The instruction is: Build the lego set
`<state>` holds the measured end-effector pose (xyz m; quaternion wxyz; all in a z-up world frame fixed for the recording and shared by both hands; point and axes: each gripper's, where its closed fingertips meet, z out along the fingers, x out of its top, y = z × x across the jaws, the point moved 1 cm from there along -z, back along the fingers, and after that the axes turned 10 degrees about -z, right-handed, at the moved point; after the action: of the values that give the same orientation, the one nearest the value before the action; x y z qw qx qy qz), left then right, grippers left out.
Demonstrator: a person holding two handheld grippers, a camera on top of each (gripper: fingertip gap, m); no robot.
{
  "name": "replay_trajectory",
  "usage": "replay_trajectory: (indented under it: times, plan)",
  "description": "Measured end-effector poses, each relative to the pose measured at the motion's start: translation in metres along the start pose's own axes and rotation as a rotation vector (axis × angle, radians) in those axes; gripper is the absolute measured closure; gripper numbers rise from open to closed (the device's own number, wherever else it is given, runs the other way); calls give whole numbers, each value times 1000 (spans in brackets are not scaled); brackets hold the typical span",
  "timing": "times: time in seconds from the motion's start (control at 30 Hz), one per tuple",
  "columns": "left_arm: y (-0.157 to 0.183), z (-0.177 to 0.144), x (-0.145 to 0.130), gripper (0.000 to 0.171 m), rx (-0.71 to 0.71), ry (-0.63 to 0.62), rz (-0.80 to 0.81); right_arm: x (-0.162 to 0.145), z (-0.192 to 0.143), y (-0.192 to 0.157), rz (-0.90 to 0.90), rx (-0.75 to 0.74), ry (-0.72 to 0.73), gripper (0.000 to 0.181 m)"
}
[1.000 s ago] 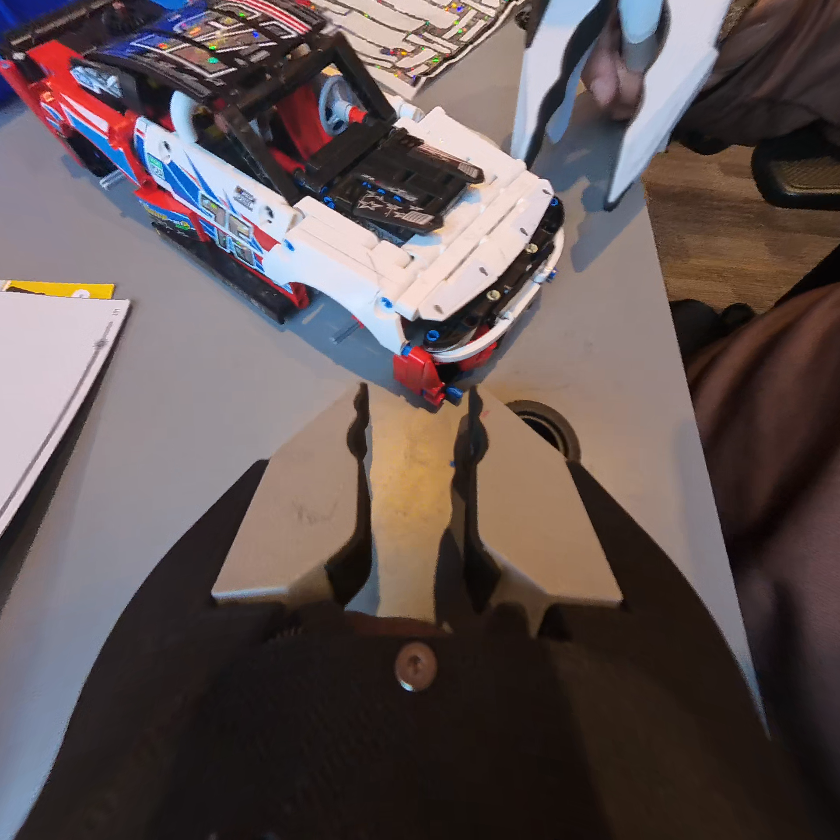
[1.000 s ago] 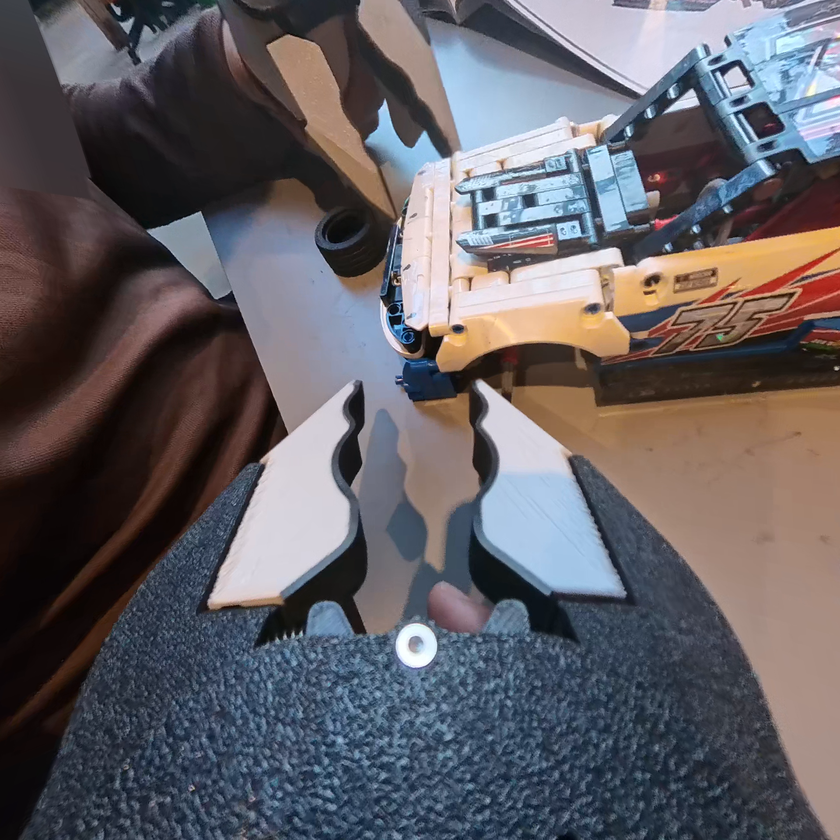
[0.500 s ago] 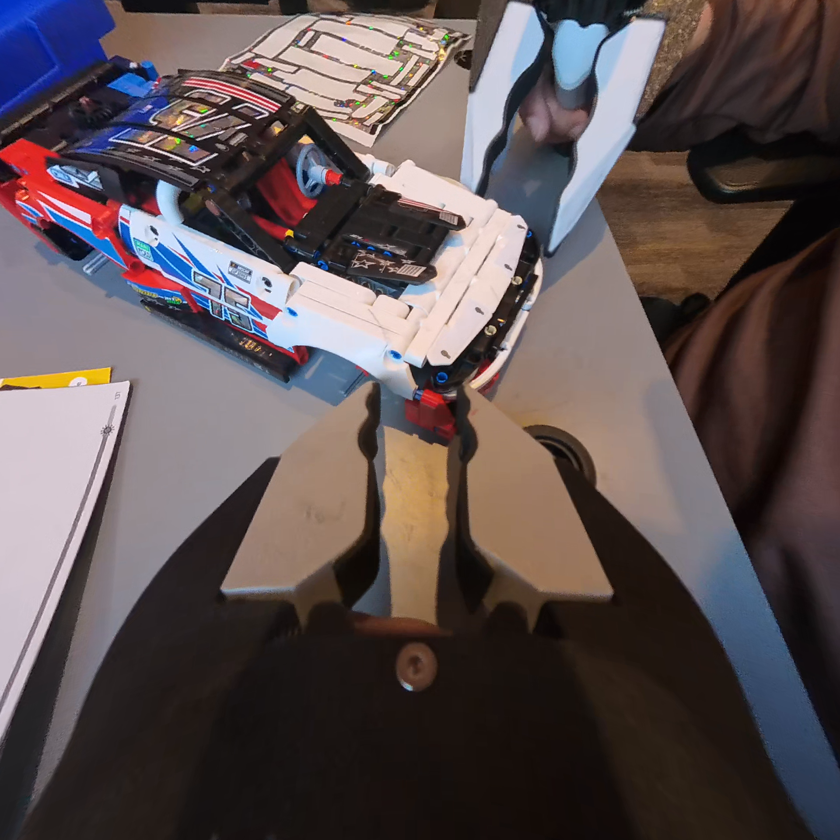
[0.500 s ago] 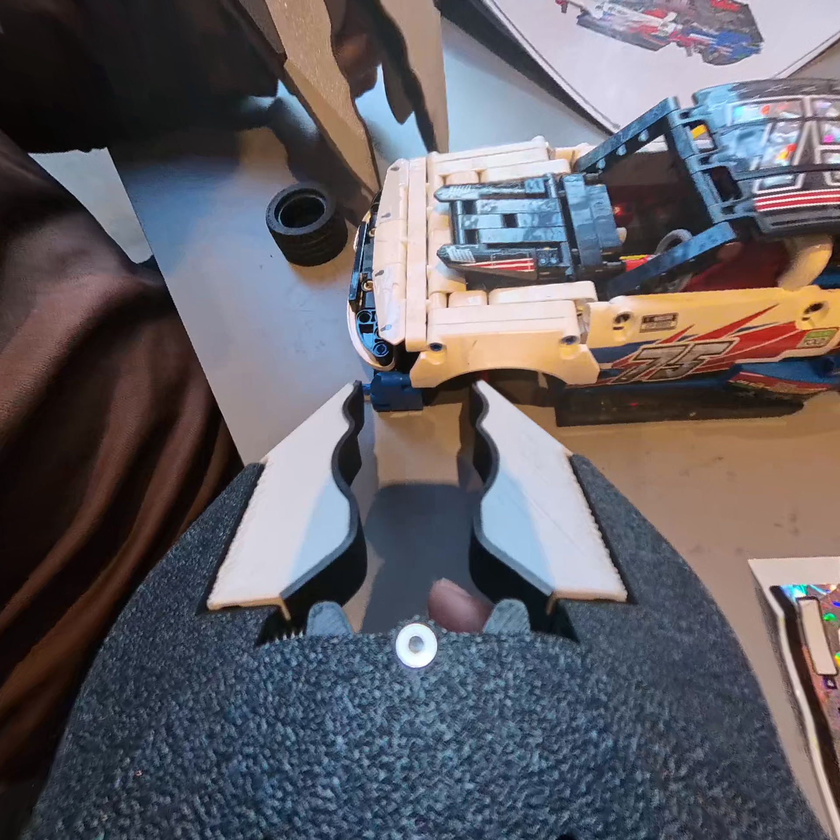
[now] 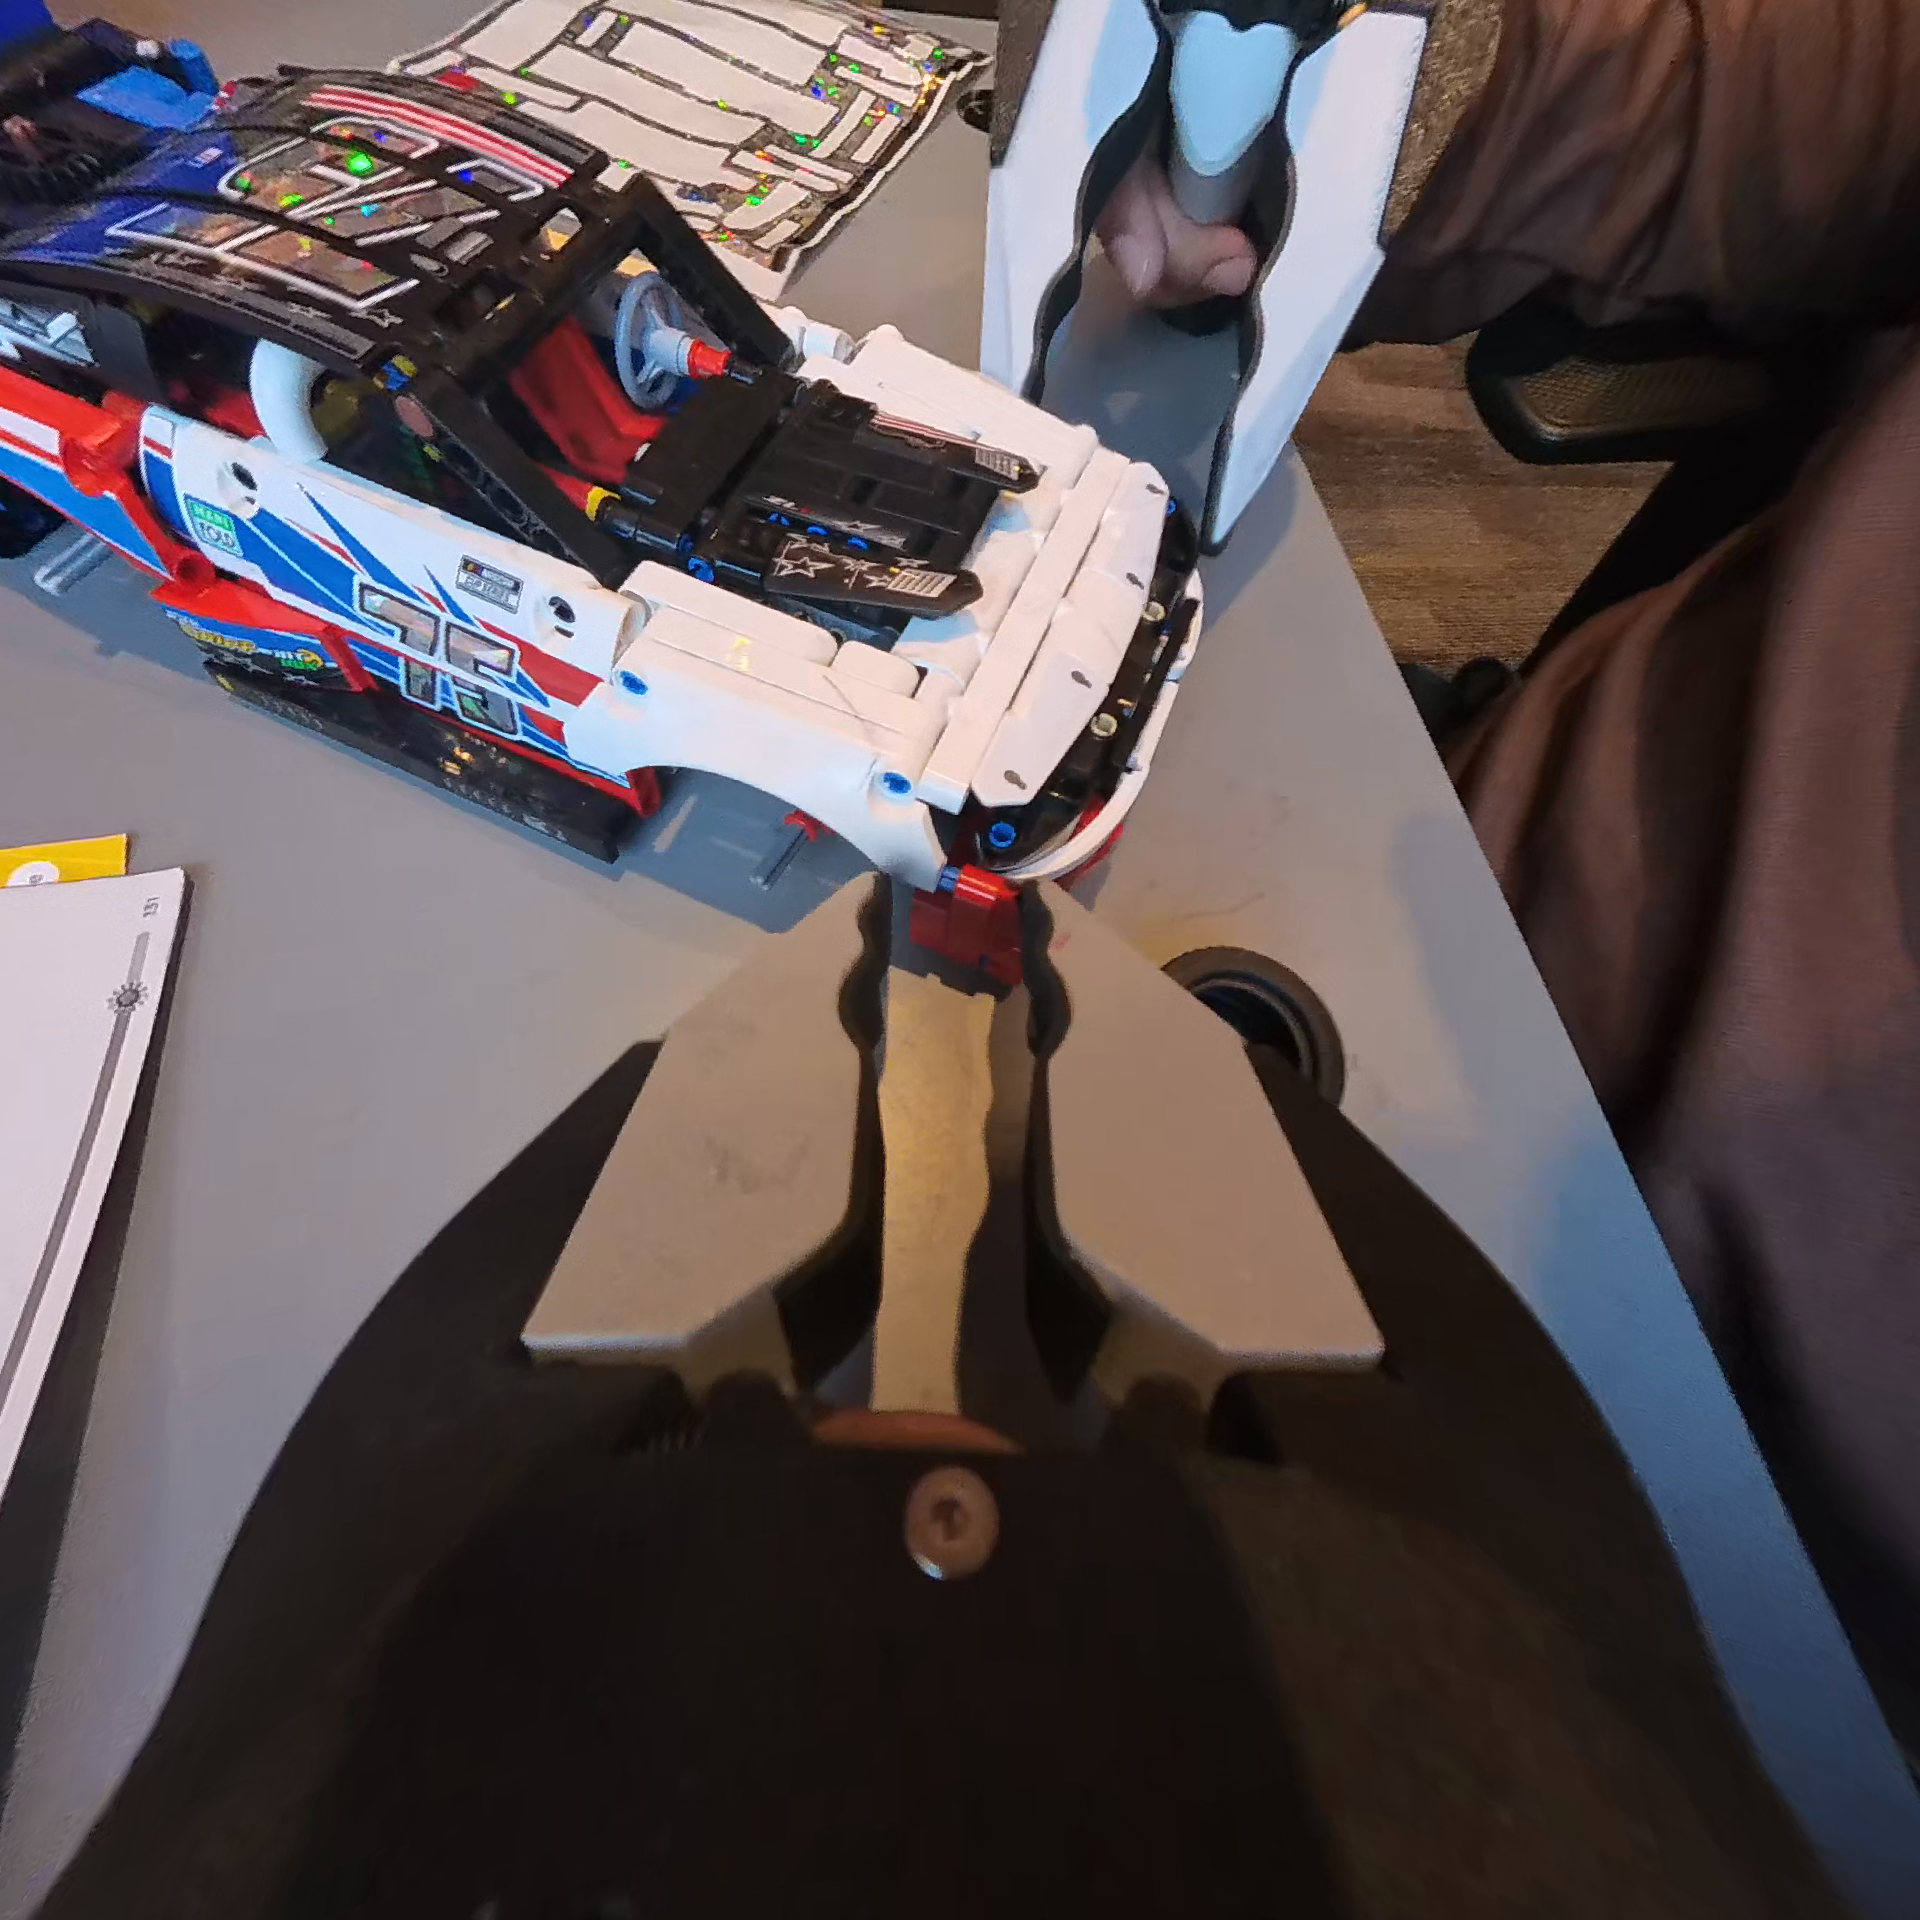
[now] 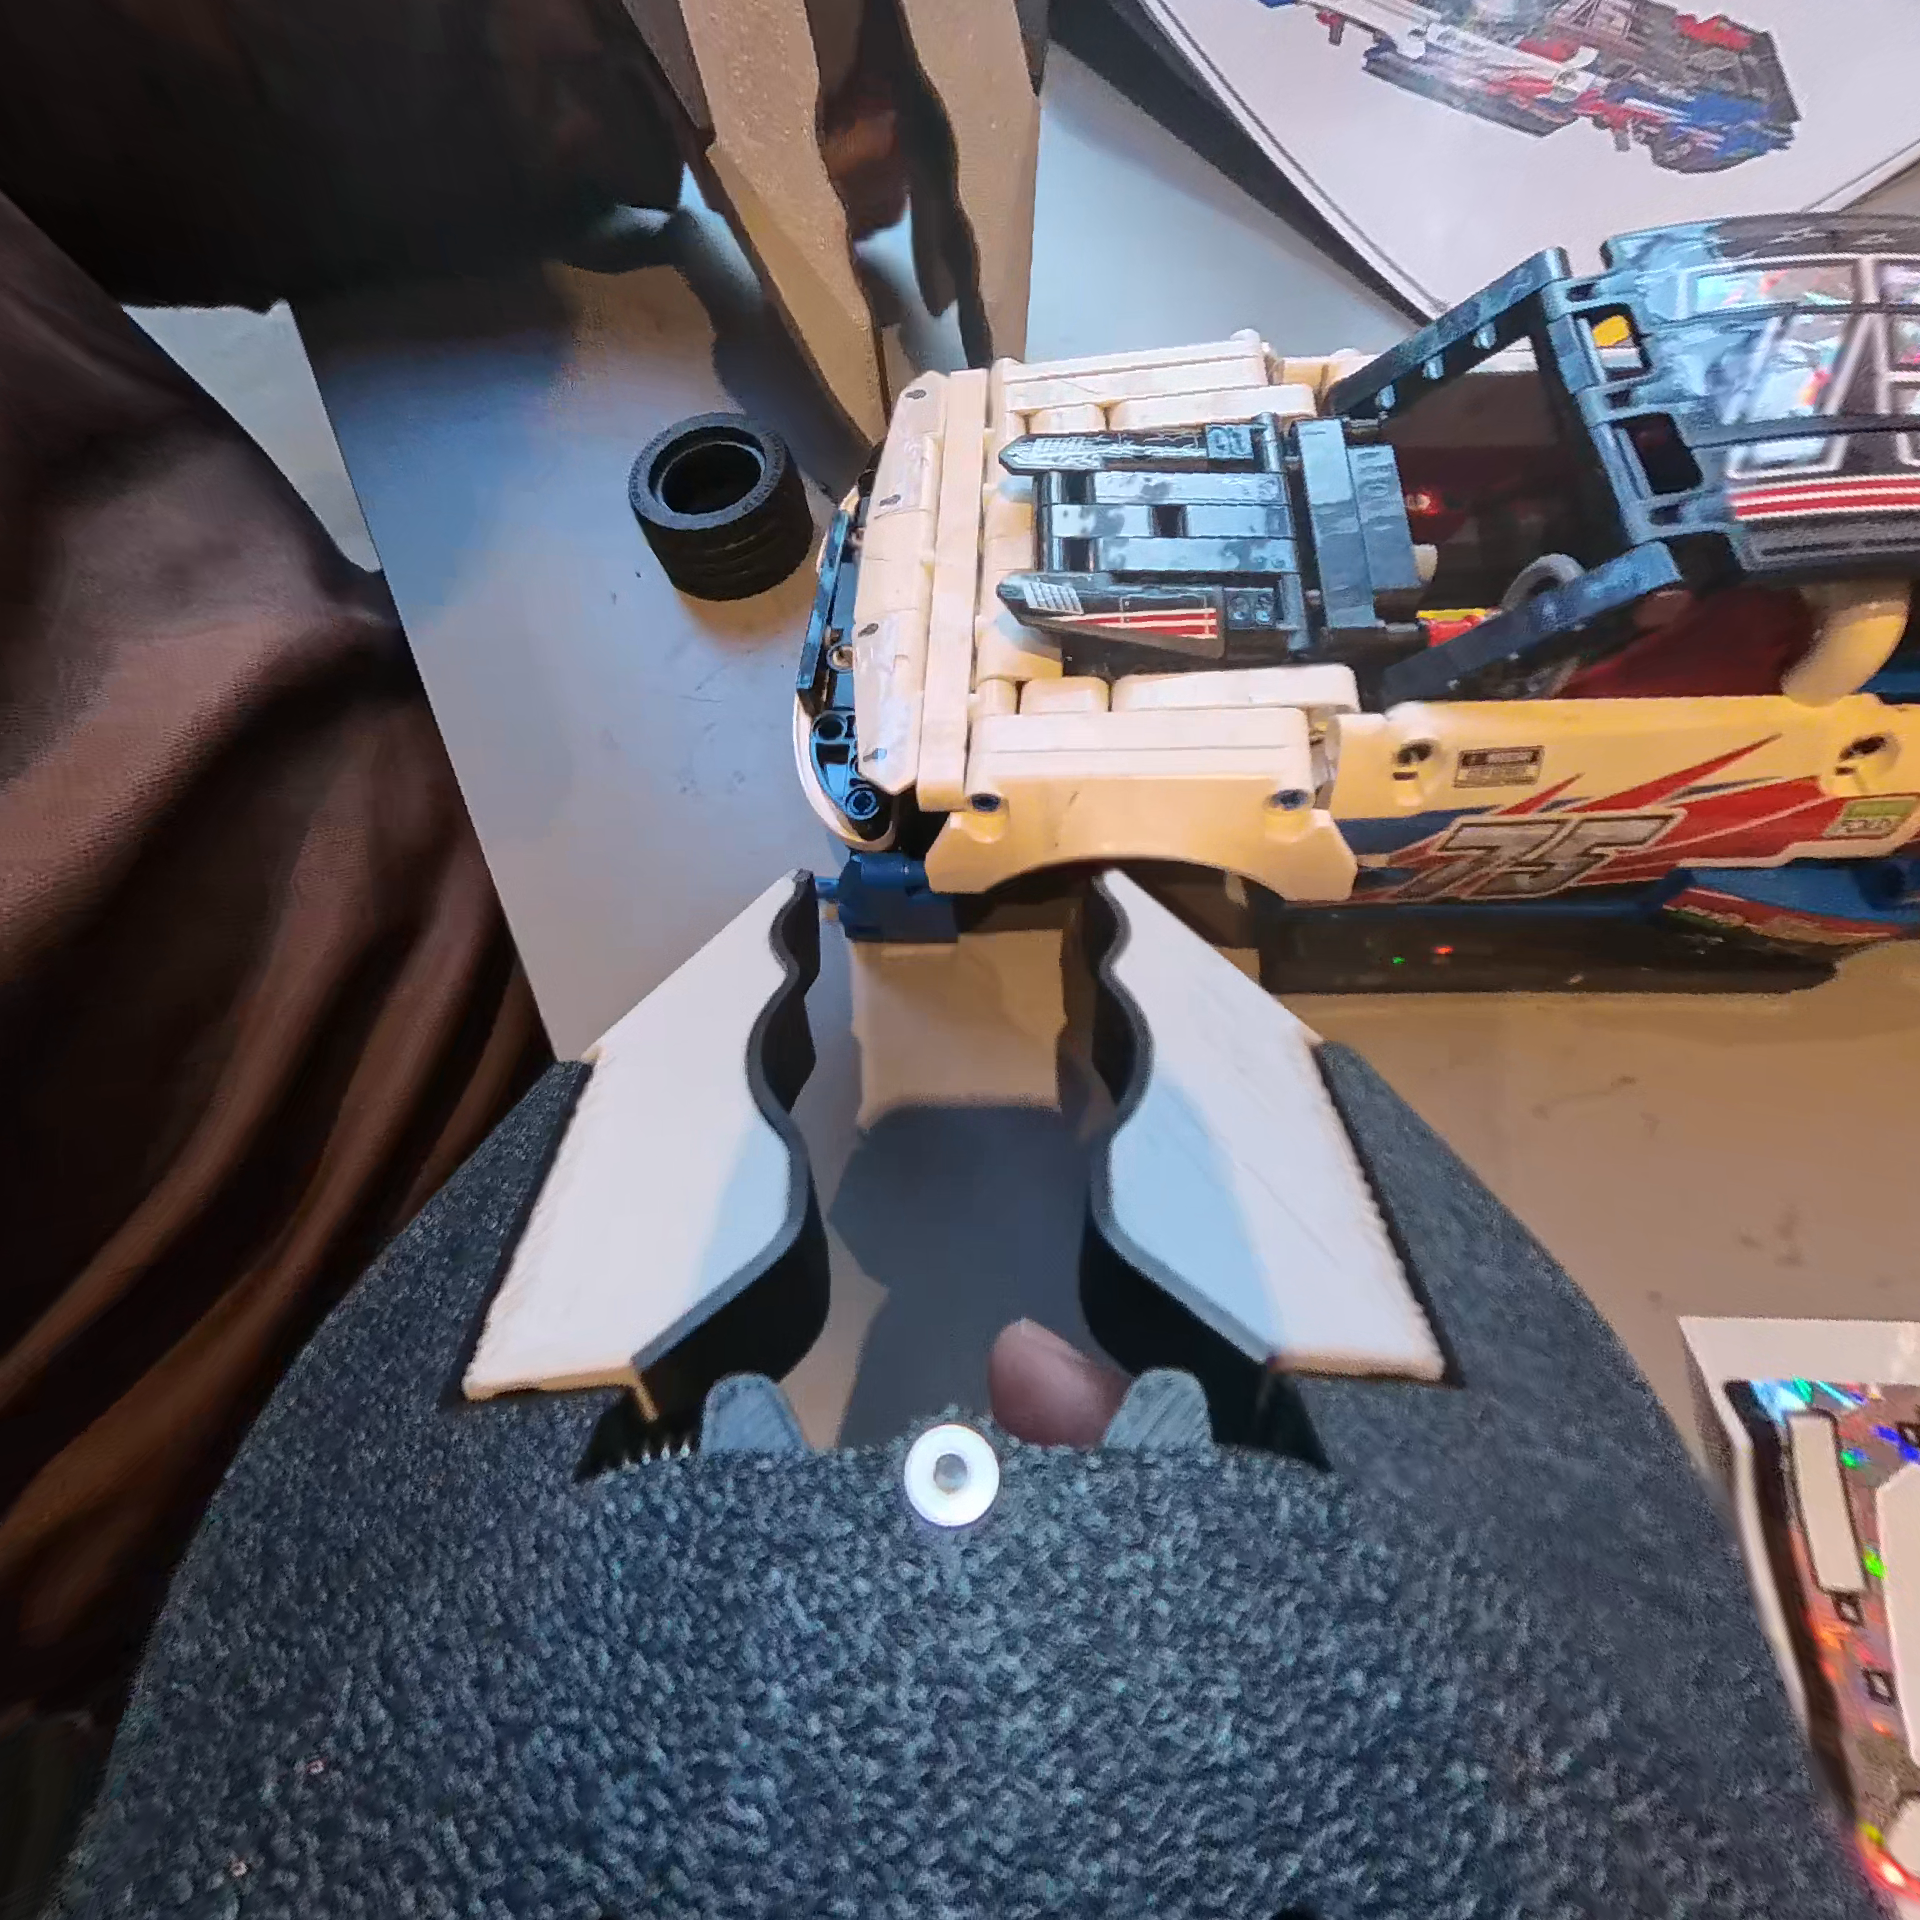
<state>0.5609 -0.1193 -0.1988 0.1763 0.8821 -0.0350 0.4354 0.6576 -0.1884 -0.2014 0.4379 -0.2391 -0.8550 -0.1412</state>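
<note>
A white, red and blue lego race car with a black roof stands on the grey table; it also shows in the right wrist view. My left gripper is open, its tips on either side of the red block at the car's front corner. It also shows in the right wrist view. My right gripper is open and empty at the opposite front wheel arch, beside a blue corner block. It also shows in the left wrist view. A loose black tyre lies by the car's nose.
A glittery sticker sheet lies behind the car and shows near my right gripper. A white instruction booklet lies at the left. The table's edge runs close to the car's nose, with a person's brown clothing beyond it. The left gripper's tips are roughly 11 cm from the right gripper's.
Both grippers have moved in towards the car's front. My left tips now flank the red corner block, and my right tips have reached the wheel arch. The jaw gaps look unchanged.
</note>
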Motion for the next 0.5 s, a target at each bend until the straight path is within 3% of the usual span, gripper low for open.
replay_trajectory:
  times: [0.03, 0.07, 0.17, 0.27, 0.3, 0.33, 0.4, 0.47, 0.5]
  plan:
    - [0, -1, 0, 150, 28, -11, -21, -1, -4, 2, -1, -13, 1, 131]
    - [-2, -4, 2, 137, 85, -28, -40, 0, -10, 5, 7, -28, 10, 131]
    - [-15, -41, 20, 118, 392, 9, -96, 28, -36, 15, 31, -104, 94, 131]
    - [-8, -119, 36, 93, 628, 191, -230, 120, -55, 21, -18, -185, 269, 136]
    - [-5, -153, 35, 92, 684, 270, -255, 151, -49, 29, -12, -205, 263, 144]
    - [-5, -192, 27, 90, 761, 328, -271, 180, -32, 35, 2, -192, 234, 143]
    - [-17, -288, -16, 93, 995, 332, -263, 235, 24, 34, 28, -80, 196, 116]
    - [-29, -375, -82, 114, 1177, 251, -273, 276, 102, 23, 8, 15, 129, 126]
    - [-36, -406, -117, 114, 1225, 206, -330, 293, 147, 15, -29, 54, 84, 127]
